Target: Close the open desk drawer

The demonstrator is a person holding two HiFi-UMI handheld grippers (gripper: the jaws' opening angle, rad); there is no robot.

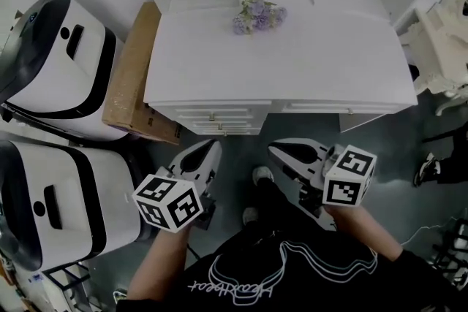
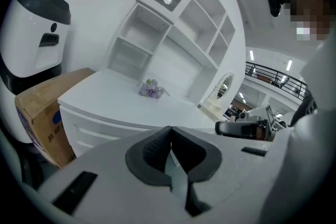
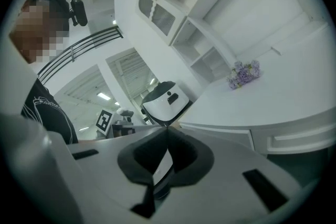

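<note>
The white desk (image 1: 292, 62) stands ahead of me in the head view. Under its front edge on the left, a stack of drawer fronts (image 1: 218, 122) with small handles juts out slightly past the top. How far any one drawer is open I cannot tell. My left gripper (image 1: 213, 145) hangs shut and empty just short of those drawers. Level with it, my right gripper (image 1: 279, 148) is also shut and empty. The left gripper view has the shut left gripper (image 2: 170, 129) facing the desk's drawer fronts (image 2: 89, 128). The shut right gripper (image 3: 167, 131) faces the desk from the side.
A sprig of purple flowers (image 1: 258, 14) lies at the back of the desk top. A cardboard box (image 1: 135, 77) leans against the desk's left side. Two large white and black machines (image 1: 55, 66) stand further left. My shoes (image 1: 261, 175) are on the dark floor before the desk.
</note>
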